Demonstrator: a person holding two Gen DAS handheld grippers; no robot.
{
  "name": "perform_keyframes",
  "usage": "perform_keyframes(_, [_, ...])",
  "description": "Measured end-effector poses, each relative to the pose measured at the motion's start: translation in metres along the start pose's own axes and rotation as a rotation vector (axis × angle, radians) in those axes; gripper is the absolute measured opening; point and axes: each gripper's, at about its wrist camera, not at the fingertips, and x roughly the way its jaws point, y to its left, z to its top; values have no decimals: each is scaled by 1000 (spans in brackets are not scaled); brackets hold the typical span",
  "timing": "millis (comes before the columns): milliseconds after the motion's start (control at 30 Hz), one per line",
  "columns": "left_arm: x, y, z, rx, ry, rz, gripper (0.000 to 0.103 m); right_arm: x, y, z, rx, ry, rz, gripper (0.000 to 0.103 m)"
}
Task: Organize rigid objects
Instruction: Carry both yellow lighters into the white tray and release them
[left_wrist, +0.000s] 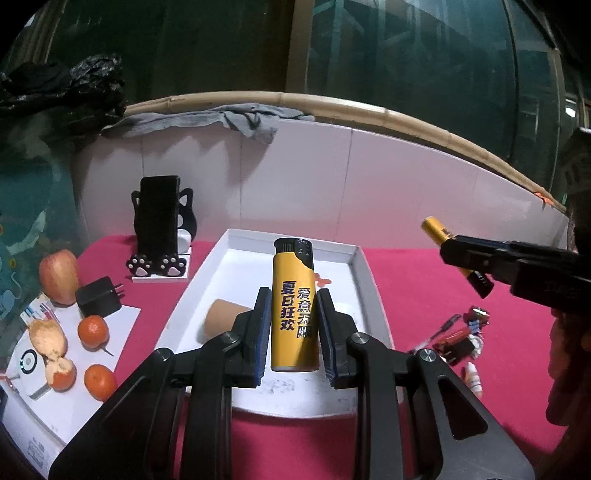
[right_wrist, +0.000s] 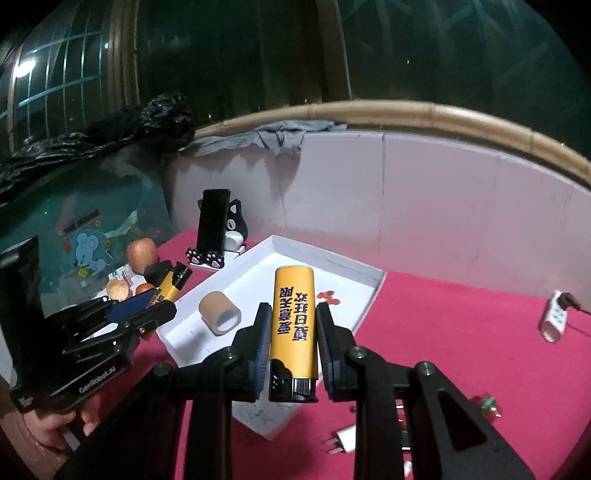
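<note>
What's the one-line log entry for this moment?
left gripper: shut on yellow lighter | right gripper: shut on second lighter | both over white tray

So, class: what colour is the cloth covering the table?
Red-pink cloth, clearest in the right wrist view.

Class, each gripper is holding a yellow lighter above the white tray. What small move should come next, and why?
Probably lower the left gripper and set its lighter on the bare floor of the white tray, clear of the cardboard roll. Both jaws are clamped on lighters, held in the air over the tray, so neither is placed yet.
</note>
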Motion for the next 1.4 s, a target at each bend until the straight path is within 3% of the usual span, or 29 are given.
perform_keyframes(533, [66, 28, 15, -61, 123, 43, 23, 43, -4, 19, 97, 72, 10, 23])
perform_keyframes(800, [114, 44, 21, -177, 246, -71, 23, 76, -5, 24, 114, 126, -11, 23])
perform_keyframes(1400, [152, 30, -1, -178, 332, -75, 23, 133, -27, -11, 198, 228, -62, 23])
